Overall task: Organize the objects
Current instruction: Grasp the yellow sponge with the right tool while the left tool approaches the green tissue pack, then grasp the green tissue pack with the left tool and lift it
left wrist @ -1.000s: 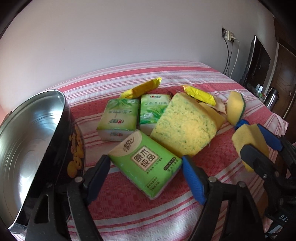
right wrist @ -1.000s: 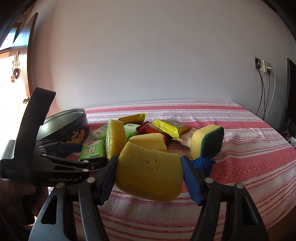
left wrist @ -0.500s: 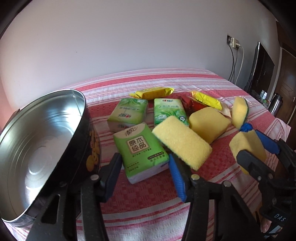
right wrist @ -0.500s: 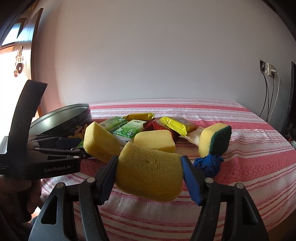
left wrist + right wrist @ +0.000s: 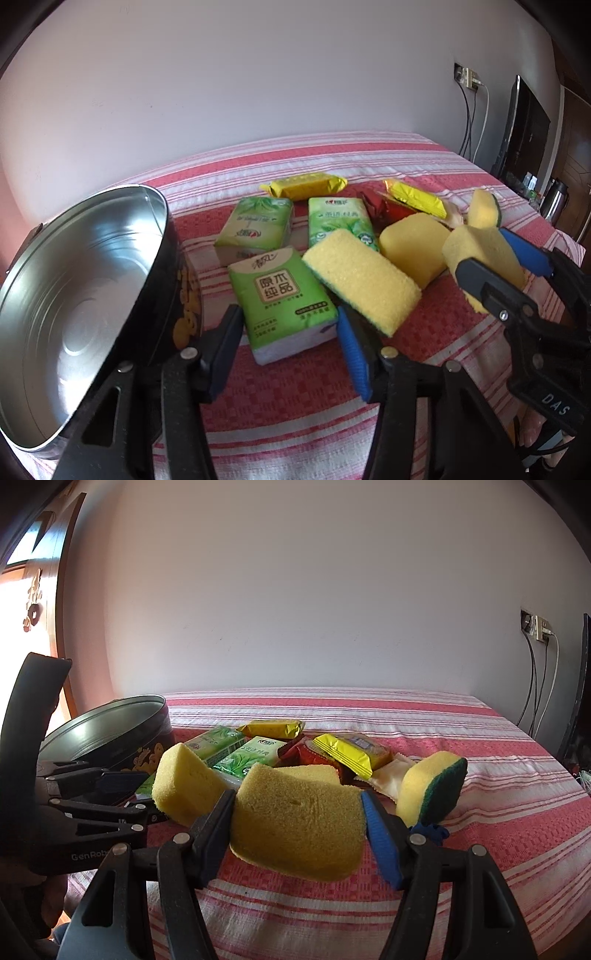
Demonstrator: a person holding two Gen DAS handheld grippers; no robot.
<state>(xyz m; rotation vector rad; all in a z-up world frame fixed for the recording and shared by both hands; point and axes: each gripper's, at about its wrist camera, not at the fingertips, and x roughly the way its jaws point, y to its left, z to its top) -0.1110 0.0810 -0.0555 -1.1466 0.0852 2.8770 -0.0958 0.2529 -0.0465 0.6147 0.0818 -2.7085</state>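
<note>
My right gripper (image 5: 297, 834) is shut on a yellow sponge (image 5: 299, 830) and holds it just above the striped cloth; it also shows in the left wrist view (image 5: 480, 254). My left gripper (image 5: 286, 343) is open and empty, its jaws either side of a green tissue pack (image 5: 280, 295). A yellow sponge (image 5: 360, 280) lies just right of that pack, near my right finger (image 5: 354, 354). An open round metal tin (image 5: 74, 295) stands at the left. Two more green tissue packs (image 5: 255, 229) (image 5: 340, 221) lie behind.
Another yellow sponge (image 5: 413, 243), a green-backed sponge on edge (image 5: 432, 790), yellow snack packets (image 5: 303, 184) (image 5: 351, 753) and a red packet (image 5: 384, 206) lie on the red-striped cloth (image 5: 480, 757). A white wall stands behind; cables and a dark screen are at far right.
My left gripper drew back from the pile towards the tin. The sponge that leaned up near it now lies flat beside the tissue pack. The right gripper kept hold of its sponge.
</note>
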